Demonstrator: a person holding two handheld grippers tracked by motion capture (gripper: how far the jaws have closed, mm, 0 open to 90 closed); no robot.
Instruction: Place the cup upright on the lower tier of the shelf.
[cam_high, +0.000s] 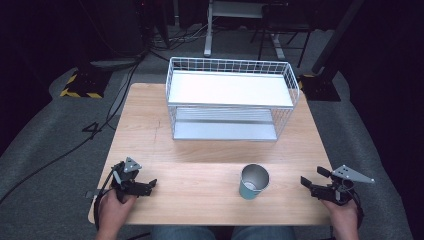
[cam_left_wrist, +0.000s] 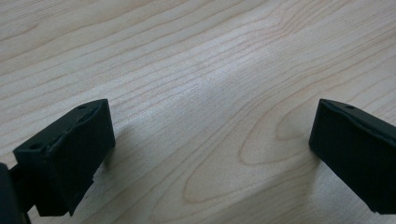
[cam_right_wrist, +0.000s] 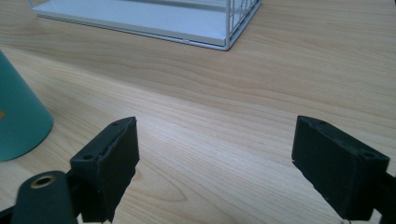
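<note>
Standing upright, teal cup (cam_high: 254, 182) near white wire rack (cam_high: 231, 100).

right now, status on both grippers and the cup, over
Left gripper open, empty, low over table. Right gripper open, empty. Teal cup upright between them, nearer the right, untouched. Wire rack behind, shelves bare. Nothing in the way.

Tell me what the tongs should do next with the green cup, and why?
Probably slide the right tongs left toward the cup. The cup stands upright on the table, nearer the right tongs than the left tongs. Both are open, holding nothing. The wire rack behind might be where it goes, though that is a guess.
</note>
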